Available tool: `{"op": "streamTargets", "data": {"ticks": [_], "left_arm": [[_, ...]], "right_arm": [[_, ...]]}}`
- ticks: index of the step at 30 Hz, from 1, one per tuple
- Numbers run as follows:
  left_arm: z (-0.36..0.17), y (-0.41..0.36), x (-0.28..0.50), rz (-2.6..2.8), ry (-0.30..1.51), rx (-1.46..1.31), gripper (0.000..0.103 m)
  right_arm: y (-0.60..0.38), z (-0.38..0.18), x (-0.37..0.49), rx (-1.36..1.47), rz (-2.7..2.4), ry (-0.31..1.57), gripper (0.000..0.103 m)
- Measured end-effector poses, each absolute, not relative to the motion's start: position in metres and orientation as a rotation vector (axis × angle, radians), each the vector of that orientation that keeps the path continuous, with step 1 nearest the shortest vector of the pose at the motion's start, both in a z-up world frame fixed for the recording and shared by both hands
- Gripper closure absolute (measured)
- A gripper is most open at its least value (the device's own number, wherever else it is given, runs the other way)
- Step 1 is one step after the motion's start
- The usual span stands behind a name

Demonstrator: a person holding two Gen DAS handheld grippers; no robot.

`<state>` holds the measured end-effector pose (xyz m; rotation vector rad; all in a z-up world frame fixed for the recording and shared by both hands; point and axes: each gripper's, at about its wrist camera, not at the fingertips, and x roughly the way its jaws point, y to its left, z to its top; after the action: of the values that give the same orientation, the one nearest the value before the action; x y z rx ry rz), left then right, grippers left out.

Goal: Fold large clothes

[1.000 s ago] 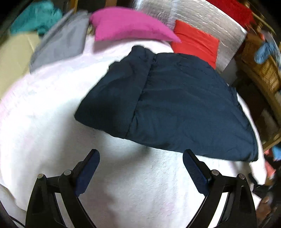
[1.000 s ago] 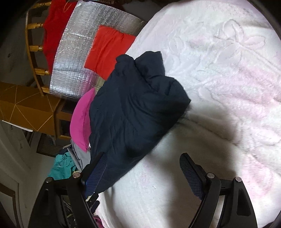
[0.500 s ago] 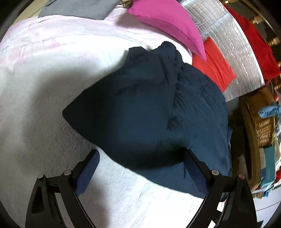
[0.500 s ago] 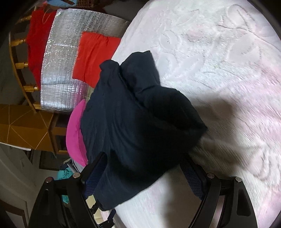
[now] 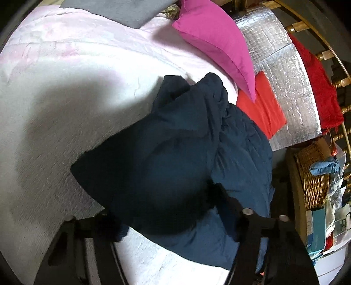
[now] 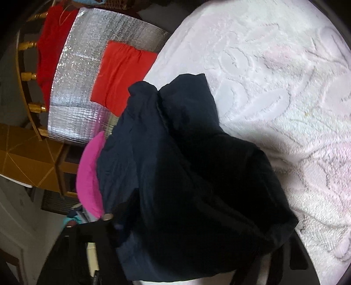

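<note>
Your two handheld grippers close in on a dark navy garment (image 5: 175,166) bunched on a white, embossed blanket (image 5: 65,131).

In the left wrist view the garment fills the centre and runs toward five o'clock, its crumpled top peaking toward one o'clock. Your left gripper (image 5: 166,221) sits at six o'clock with its jaws closing. A thick fold of the navy cloth lies between them and drapes over both fingers, so you cannot tell whether the pads have yet pressed on it.

In the right wrist view the same garment (image 6: 193,186) spreads from the centre down to six o'clock. Your right gripper (image 6: 197,236) is largely buried beneath it. Its jaws are closing too, with cloth between them, and the fabric hides whether the pads have bitten.

A pink pillow (image 5: 219,43) lies at one o'clock of the garment in the left wrist view. A red-orange cloth (image 5: 263,109) rests just beyond, against a silver quilted sheet (image 5: 285,87). A darker red cloth (image 5: 318,87) hangs over a wooden rail at two o'clock. A wicker basket (image 5: 313,175) stands at three o'clock, off the blanket. A grey cloth (image 5: 120,11) lies at twelve o'clock.
</note>
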<state>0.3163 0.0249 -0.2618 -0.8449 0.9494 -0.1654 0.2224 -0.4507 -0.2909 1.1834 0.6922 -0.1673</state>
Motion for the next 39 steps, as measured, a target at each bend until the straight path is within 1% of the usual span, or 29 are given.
{"op": "streamTargets", "data": {"ticks": [2, 3, 7, 10, 15, 20, 21, 23, 25, 26, 28, 29, 31, 32, 33, 34, 36, 39], "left_arm": [[-0.261, 0.025, 0.315, -0.162, 0.936, -0.843, 0.045], [-0.261, 0.026, 0.311, -0.161, 0.929, -0.837, 0.050], [-0.252, 0.022, 0.307, -0.157, 0.896, -0.776, 0.065], [-0.244, 0.021, 0.303, -0.164, 0.870, -0.741, 0.073], [-0.224, 0.023, 0.292, -0.186, 0.812, -0.675, 0.079], [-0.208, 0.026, 0.273, -0.217, 0.784, -0.604, 0.080], [-0.210, 0.026, 0.271, -0.219, 0.801, -0.589, 0.079], [-0.223, 0.023, 0.274, -0.207, 0.897, -0.533, 0.076], [-0.240, 0.028, 0.282, -0.199, 1.001, -0.553, 0.068], [-0.243, 0.035, 0.284, -0.205, 1.021, -0.601, 0.065], [-0.243, 0.051, 0.289, -0.236, 1.079, -0.672, 0.054], [-0.242, 0.060, 0.289, -0.243, 1.093, -0.696, 0.051], [-0.237, 0.079, 0.283, -0.249, 1.094, -0.751, 0.047], [-0.235, 0.086, 0.280, -0.249, 1.086, -0.769, 0.045], [-0.231, 0.096, 0.277, -0.235, 1.062, -0.782, 0.040], [-0.228, 0.102, 0.276, -0.211, 1.037, -0.779, 0.038], [-0.220, 0.107, 0.281, -0.149, 0.989, -0.736, 0.037], [-0.220, 0.100, 0.300, -0.170, 0.973, -0.704, 0.030]], "right_arm": [[-0.449, -0.289, 0.222, 1.156, -0.178, 0.689, 0.041], [-0.447, -0.287, 0.222, 1.132, -0.183, 0.690, 0.044], [-0.444, -0.275, 0.224, 1.030, -0.186, 0.681, 0.059], [-0.438, -0.262, 0.224, 0.947, -0.190, 0.670, 0.064], [-0.433, -0.244, 0.215, 0.861, -0.169, 0.648, 0.067], [-0.428, -0.233, 0.202, 0.823, -0.136, 0.649, 0.067], [-0.428, -0.233, 0.200, 0.816, -0.129, 0.662, 0.067], [-0.432, -0.242, 0.201, 0.817, -0.131, 0.722, 0.067], [-0.440, -0.259, 0.206, 0.861, -0.123, 0.819, 0.060], [-0.444, -0.263, 0.206, 0.903, -0.112, 0.834, 0.058], [-0.457, -0.262, 0.202, 0.960, -0.068, 0.870, 0.052], [-0.465, -0.258, 0.197, 0.962, -0.050, 0.876, 0.049], [-0.479, -0.250, 0.182, 0.952, -0.053, 0.883, 0.038], [-0.486, -0.247, 0.175, 0.949, -0.063, 0.872, 0.037], [-0.497, -0.243, 0.165, 0.950, -0.091, 0.840, 0.033], [-0.503, -0.240, 0.159, 0.951, -0.123, 0.809, 0.027], [-0.519, -0.239, 0.155, 0.980, -0.176, 0.748, 0.023], [-0.529, -0.248, 0.174, 1.029, -0.146, 0.747, 0.023]]}}
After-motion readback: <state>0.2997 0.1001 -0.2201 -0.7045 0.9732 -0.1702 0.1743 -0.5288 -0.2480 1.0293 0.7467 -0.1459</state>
